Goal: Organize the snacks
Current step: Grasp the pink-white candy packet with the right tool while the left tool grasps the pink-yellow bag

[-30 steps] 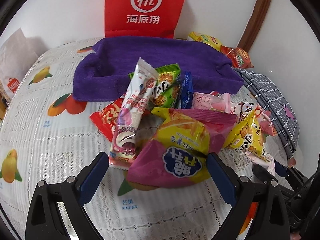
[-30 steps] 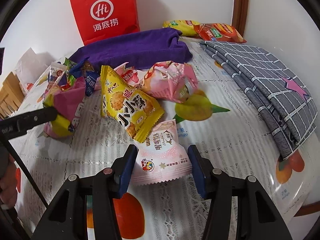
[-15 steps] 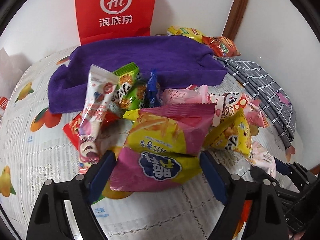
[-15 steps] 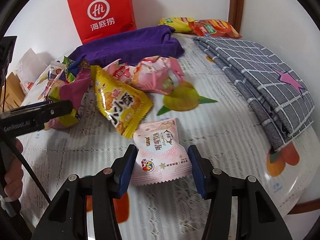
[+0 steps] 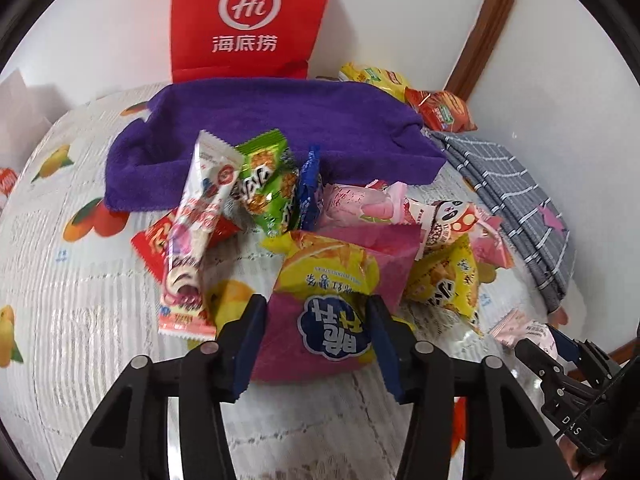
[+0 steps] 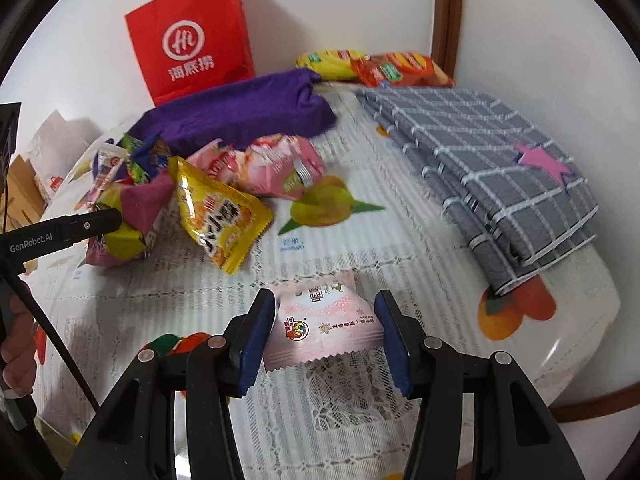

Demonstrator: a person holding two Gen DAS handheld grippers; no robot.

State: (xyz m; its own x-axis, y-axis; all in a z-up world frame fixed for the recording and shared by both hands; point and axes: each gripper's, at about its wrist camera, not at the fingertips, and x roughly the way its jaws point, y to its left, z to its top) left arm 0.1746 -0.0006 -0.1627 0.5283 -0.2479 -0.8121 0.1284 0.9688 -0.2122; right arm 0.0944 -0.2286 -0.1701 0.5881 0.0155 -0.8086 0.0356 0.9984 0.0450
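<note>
My left gripper (image 5: 316,340) is shut on a pink and yellow chip bag (image 5: 332,300) at the near side of a heap of snack packets. The bag also shows in the right wrist view (image 6: 128,220). My right gripper (image 6: 326,334) is shut on a small pale pink packet (image 6: 324,328), which also shows in the left wrist view (image 5: 520,326). The heap holds a yellow packet (image 6: 218,216), pink packets (image 6: 272,166), a green packet (image 5: 266,188), a blue packet (image 5: 310,188), a long white packet (image 5: 192,240) and a red packet (image 5: 154,240).
A purple towel (image 5: 272,136) lies behind the heap, a red paper bag (image 5: 248,16) stands against the wall, and a folded grey checked cloth (image 6: 492,160) lies at the right. Yellow and red chip bags (image 6: 372,65) sit in the far corner. The table edge (image 6: 592,396) runs at the near right.
Both grippers have closed their fingers onto their packets. The left gripper has moved in over the chip bag; the small pink packet now sits lifted at its front between the right fingers.
</note>
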